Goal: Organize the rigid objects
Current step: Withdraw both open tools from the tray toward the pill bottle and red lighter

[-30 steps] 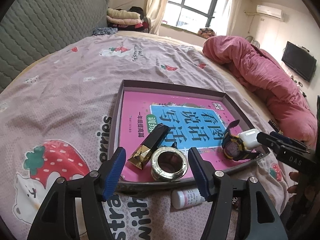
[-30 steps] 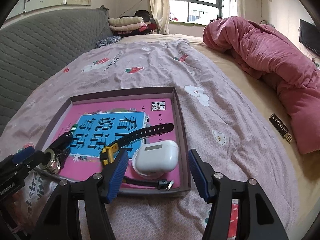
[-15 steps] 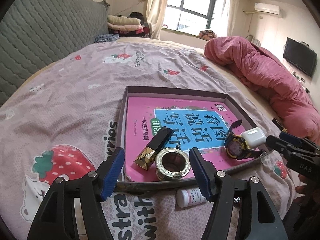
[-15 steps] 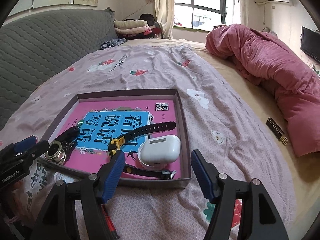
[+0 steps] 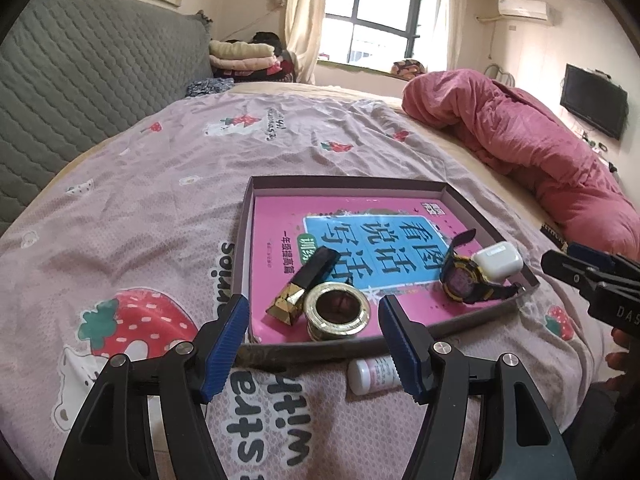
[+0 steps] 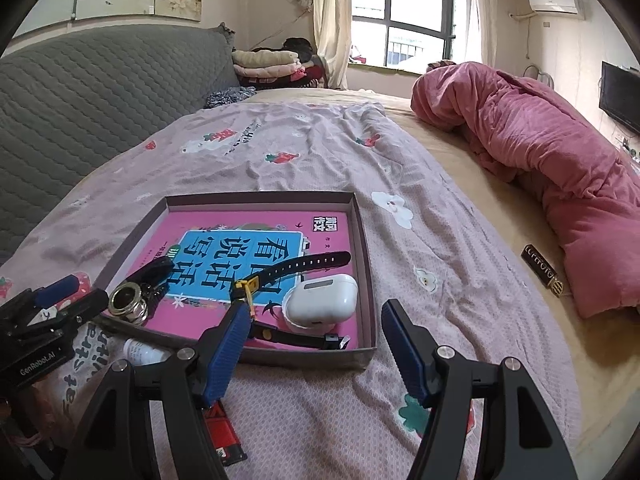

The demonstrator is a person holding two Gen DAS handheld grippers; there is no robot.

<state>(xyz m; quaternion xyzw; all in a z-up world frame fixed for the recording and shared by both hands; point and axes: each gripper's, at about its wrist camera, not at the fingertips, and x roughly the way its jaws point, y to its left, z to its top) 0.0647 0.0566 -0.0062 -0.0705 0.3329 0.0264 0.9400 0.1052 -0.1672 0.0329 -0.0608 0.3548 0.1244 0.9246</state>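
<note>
We record, at the centre of the left wrist view, a shallow cardboard tray (image 5: 245,236) lying on the bed's strawberry-print sheet (image 5: 132,216), its floor covered by a pink and blue book (image 5: 360,240) with Chinese lettering. Inside, toward the lower middle of the frame, we list a gold ring-shaped roll (image 5: 338,316) standing on its flat face, and just beside it on the left a black and gold faceted case (image 5: 306,283) lying on its side; whether the two touch we cannot tell. Toward the right of the tray we list a black and yellow wristwatch (image 5: 466,278) and a white earbud case (image 5: 498,260) against it near the right wall. Outside the tray, just below its near wall, a small white bottle (image 5: 372,374) lies on its side on the sheet, partly behind one finger. We hold the left gripper (image 5: 314,344) low in the frame with its jaws spread and nothing between them, hovering before the tray's near edge. In the right wrist view we hold the right gripper (image 6: 316,350) likewise with its jaws spread and empty, at the tray's near right corner; a red and black object (image 6: 224,432) lies on the sheet at the lower middle of that frame, partly hidden by the left finger. At upper right we note a rolled pink quilt (image 6: 540,152) and, near it, a small dark labelled item (image 6: 542,274) on the bare mattress.
</note>
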